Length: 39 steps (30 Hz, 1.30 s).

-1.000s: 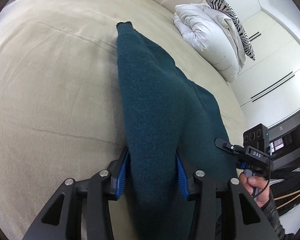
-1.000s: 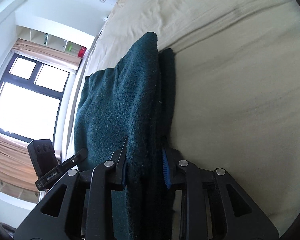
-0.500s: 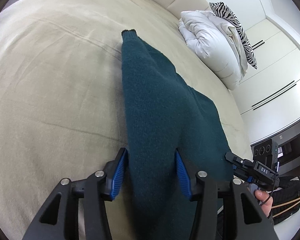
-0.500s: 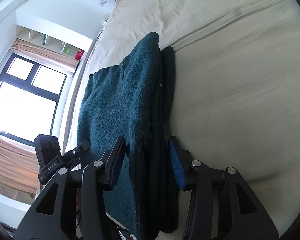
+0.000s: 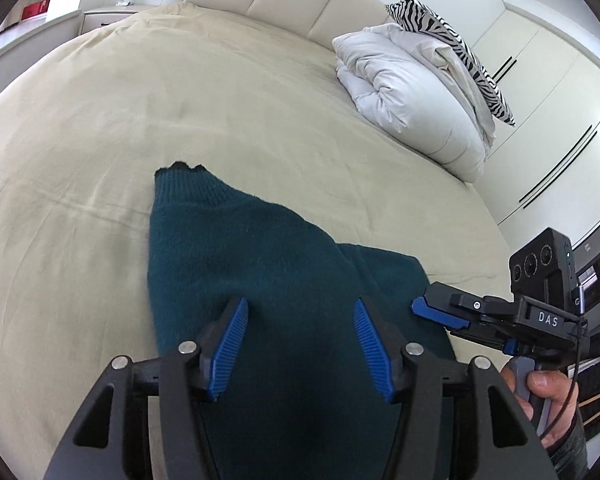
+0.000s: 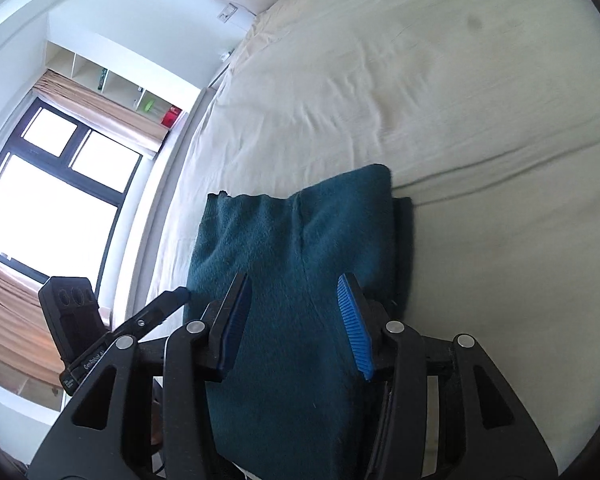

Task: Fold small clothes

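Knitwear comes first in the count: one dark teal sweater, fuzzy and thick, folded into a long stack on the bed. Its ribbed cuff end points away beyond the jaws of the left gripper, and in the right wrist view the same garment shows a raised seam running lengthwise and a second layer peeking out along its right edge.

Two grippers are in play, each with two black fingers faced with ridged blue pads. The left gripper's jaws stand released, spread wide, with the sweater lying between and beneath them; whether the pads touch the wool cannot be told. The right gripper is likewise released, its pads apart on either side of the fabric, the garment running forward between them.

From the left wrist view the right gripper appears to the right of the jaws, a boxy black three-lens camera on top, and one hand around its handle.

Bedding is beige, smooth, softly creased. Far ahead and right of the left jaws sit one puffy white duvet and one zebra-striped pillow. Left of the right jaws is one dark-framed window.
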### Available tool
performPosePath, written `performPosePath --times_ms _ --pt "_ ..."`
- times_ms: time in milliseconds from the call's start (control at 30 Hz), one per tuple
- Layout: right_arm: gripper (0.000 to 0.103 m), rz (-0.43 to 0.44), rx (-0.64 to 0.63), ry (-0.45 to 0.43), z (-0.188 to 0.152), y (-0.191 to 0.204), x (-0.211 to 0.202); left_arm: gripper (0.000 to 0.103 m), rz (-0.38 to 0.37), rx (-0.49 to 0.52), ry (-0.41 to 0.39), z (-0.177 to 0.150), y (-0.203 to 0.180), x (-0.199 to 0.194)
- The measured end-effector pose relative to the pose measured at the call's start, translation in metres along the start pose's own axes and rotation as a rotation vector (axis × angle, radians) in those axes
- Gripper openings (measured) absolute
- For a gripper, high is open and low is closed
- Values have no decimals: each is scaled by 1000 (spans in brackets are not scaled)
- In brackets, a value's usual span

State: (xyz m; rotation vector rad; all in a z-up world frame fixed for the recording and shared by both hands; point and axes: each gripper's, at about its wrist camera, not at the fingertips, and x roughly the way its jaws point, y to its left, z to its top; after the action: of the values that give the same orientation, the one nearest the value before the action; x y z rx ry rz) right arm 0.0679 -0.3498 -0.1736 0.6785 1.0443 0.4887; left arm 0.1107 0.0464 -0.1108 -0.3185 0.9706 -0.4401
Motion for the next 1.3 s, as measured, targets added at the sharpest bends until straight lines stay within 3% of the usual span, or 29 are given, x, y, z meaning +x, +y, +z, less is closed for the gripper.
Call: performPosePath --times_ms 67,133,267,333,433,500,633,800,900,1033,1133,1200,1300 --pt "44 16 6 30 14 -1 21 59 5 5 19 5 4 11" --pt "42 -25 20 23 25 -12 35 59 -9 0 22 6 9 16" --pt "37 96 134 -37 34 -45 31 58 -41 12 2 -1 16 20" --pt "36 98 144 -61 30 -52 19 58 -62 -8 -9 -3 20 17" --pt "40 82 135 -89 16 -48 -10 58 -52 -19 -19 -5 16 2" --pt "42 157 101 -82 2 -37 -30 58 -27 10 -28 -10 7 -14" --pt "44 247 4 11 -43 -8 -46 59 -81 25 -23 -39 -5 -41" --pt "45 219 59 123 -95 -32 -26 59 -79 50 -10 -76 -5 -43" --pt "42 256 84 95 -107 -44 -33 59 -71 79 -27 -84 -7 -45" --pt "42 198 59 86 -109 -40 -42 59 -66 84 -43 -90 -9 -53" --pt "43 158 57 60 -99 -40 -50 61 -17 113 -70 -94 -13 -69" --pt "49 49 48 32 -102 -41 -65 69 97 168 -120 -99 -20 -82" --pt "49 -70 34 -59 -95 -43 -94 90 250 273 -250 -102 -36 -106"
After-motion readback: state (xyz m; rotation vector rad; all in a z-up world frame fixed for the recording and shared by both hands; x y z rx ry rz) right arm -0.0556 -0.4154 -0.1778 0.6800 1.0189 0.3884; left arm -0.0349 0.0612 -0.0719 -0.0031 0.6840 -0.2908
